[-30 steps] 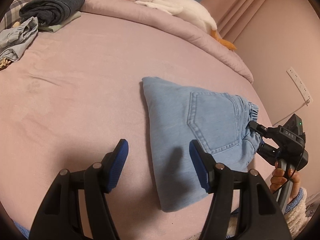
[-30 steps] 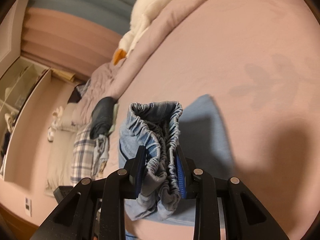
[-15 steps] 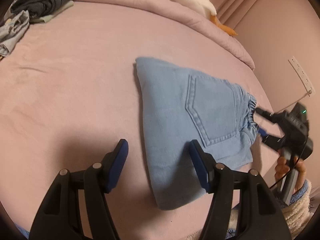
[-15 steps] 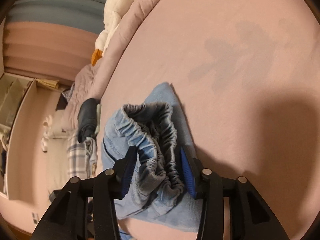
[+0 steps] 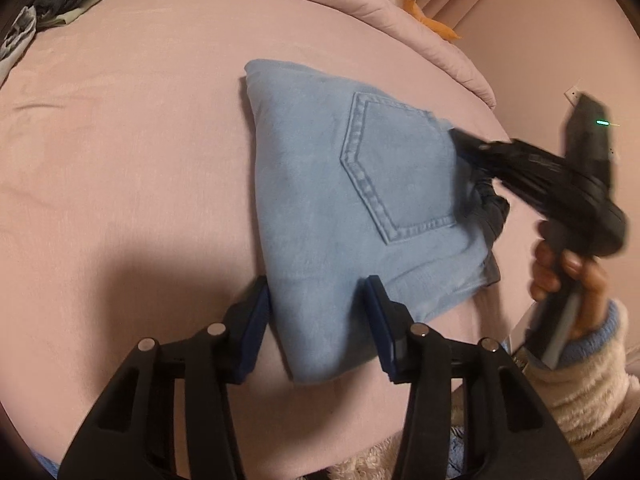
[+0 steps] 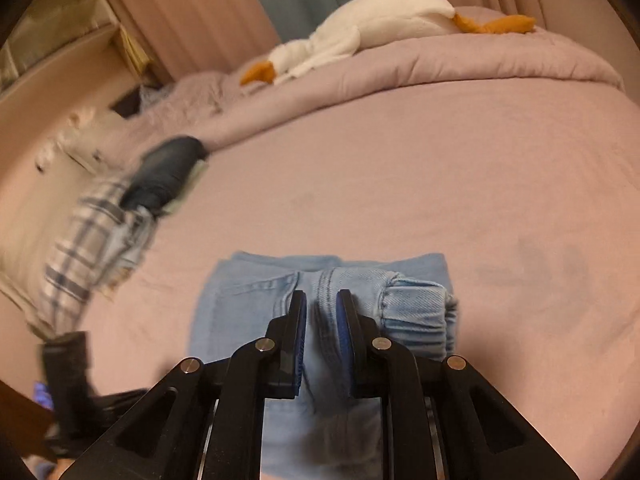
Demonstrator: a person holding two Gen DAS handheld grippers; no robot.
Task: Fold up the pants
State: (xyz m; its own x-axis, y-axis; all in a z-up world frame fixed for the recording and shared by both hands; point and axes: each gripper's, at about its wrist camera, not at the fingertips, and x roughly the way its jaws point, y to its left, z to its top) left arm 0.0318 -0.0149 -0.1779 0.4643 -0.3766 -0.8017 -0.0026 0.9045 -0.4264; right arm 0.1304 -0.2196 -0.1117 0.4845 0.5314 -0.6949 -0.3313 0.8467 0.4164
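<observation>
Light blue denim pants point(image 5: 352, 208) lie folded in a compact bundle on the pink bed point(image 5: 120, 160), back pocket up. My left gripper point(image 5: 318, 312) is open, its blue pads either side of the bundle's near corner. My right gripper point(image 6: 321, 320) is narrowed over the top of the pants point(image 6: 320, 280), with a denim seam between its pads; whether it pinches the cloth is unclear. It shows blurred in the left wrist view point(image 5: 464, 148) at the waistband side, held by a hand in a fleece sleeve.
A white plush goose point(image 6: 372, 28) lies on the rolled pink duvet point(image 6: 460, 68) at the far edge. Dark folded clothes point(image 6: 168, 172) and a plaid garment point(image 6: 88, 240) sit at the bed's left end. A wall socket point(image 5: 574, 94) is on the wall to the right.
The right gripper let the bunched waistband down, swung round over the flat bundle and narrowed its jaws. The left gripper moved in to straddle the bundle's near corner.
</observation>
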